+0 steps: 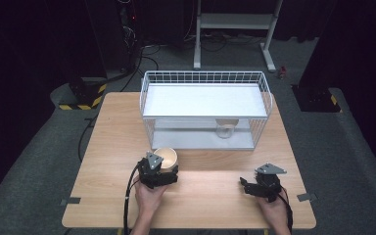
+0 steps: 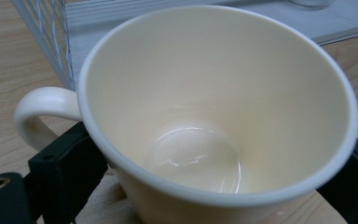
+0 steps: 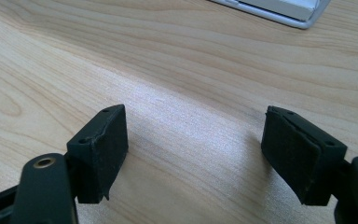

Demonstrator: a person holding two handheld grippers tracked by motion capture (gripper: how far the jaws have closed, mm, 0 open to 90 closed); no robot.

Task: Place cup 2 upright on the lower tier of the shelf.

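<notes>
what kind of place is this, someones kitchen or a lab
Most likely a lab or recording studio, not a kitchen. A lone wooden table stands on grey carpet amid dark surroundings, with loose cables and hazard-striped stand bases behind it. The white wire rack and cream mug look like staged props.

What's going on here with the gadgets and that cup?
A person sits at a wooden table with a handheld gripper in each hand. The left gripper has its fingers closed around a cream mug, just in front of a white wire rack. A glass stands on the rack's lower shelf. The right gripper is open over bare wood, holding nothing.
</notes>
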